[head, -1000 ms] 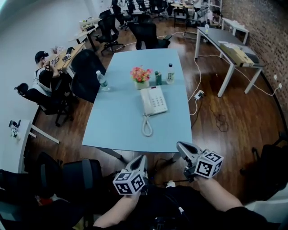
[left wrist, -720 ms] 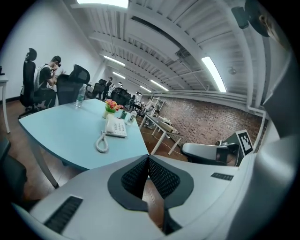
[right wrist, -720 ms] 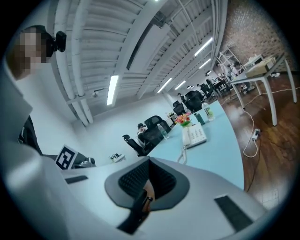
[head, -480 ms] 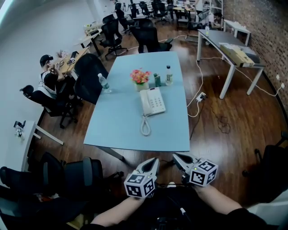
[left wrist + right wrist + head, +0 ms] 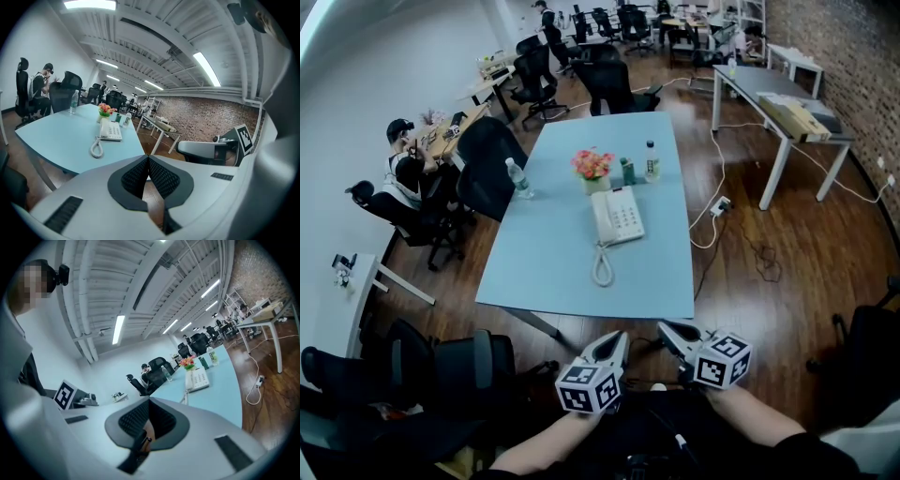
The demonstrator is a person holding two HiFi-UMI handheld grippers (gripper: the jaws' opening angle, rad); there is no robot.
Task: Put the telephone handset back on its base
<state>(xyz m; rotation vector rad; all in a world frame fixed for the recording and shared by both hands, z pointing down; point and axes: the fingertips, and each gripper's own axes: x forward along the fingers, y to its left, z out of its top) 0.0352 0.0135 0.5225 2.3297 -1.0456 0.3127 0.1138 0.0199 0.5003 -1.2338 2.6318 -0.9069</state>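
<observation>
A white telephone lies in the middle of the light blue table. Its handset rests along the left side of the base, and the coiled cord trails toward the near edge. Both grippers hang in front of the table's near edge, well short of the phone. My left gripper is shut and empty, and so is my right gripper. The left gripper view has the phone far beyond the closed jaws. In the right gripper view the phone also lies far off.
Behind the phone stand a pot of flowers, a green bottle and a clear bottle. A water bottle is at the left edge. Black chairs crowd the near left. A person sits at the left. A grey table is on the right.
The two grippers have drawn closer together below the table's near edge, the left one shifting right. Both stayed shut, and the phone has not moved.
</observation>
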